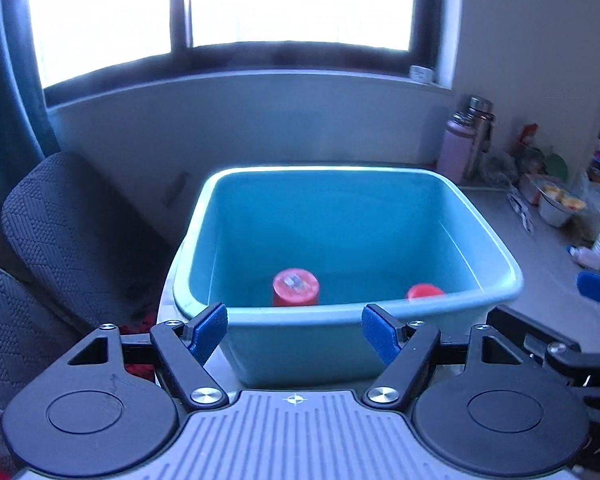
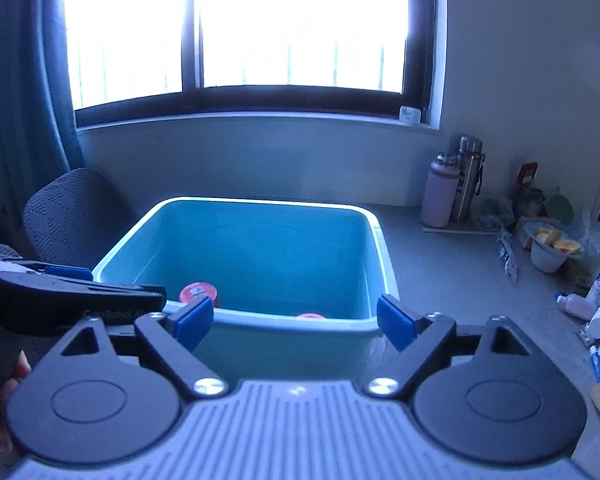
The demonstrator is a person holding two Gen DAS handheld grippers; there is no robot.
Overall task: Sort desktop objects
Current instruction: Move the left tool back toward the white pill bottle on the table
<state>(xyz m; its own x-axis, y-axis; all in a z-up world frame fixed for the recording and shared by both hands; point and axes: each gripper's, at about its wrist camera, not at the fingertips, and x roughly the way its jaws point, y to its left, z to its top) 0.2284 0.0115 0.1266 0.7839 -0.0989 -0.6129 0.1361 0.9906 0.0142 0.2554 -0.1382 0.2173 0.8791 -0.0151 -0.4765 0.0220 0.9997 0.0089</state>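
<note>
Standing on a grey matte worktop (image 2: 452, 280), a square teal plastic tub (image 1: 480, 240) is seen from both wrist views, with its near rim just beyond the fingertips. Inside it, on the floor, a red cylindrical container with a printed top (image 1: 295, 286) is seen at about 7 o'clock, and a second red round cap (image 1: 425, 292) at about 5 o'clock, largely hidden behind the near wall. The left tongs (image 1: 294, 334) are held spread wide, with nothing between the blue pads. The right tongs (image 2: 294, 320) are likewise spread wide and empty. In the right wrist view the left tongs are seen from the side at 9 o'clock.

Behind the tub, a pale wall and a dark-framed window (image 2: 300, 28) with strong backlight are shown at 12 o'clock, and a blue curtain (image 2: 28, 80) at 10 o'clock. A dark textured fabric chair back (image 1: 68, 224) is placed at 9 o'clock of the tub. At 2 o'clock, a pink insulated bottle (image 2: 442, 194) and a steel flask (image 2: 468, 178) are stood against the wall, and a white bowl with yellow pieces (image 2: 552, 248) and small white bottles (image 2: 596, 312) are scattered along the right edge.
</note>
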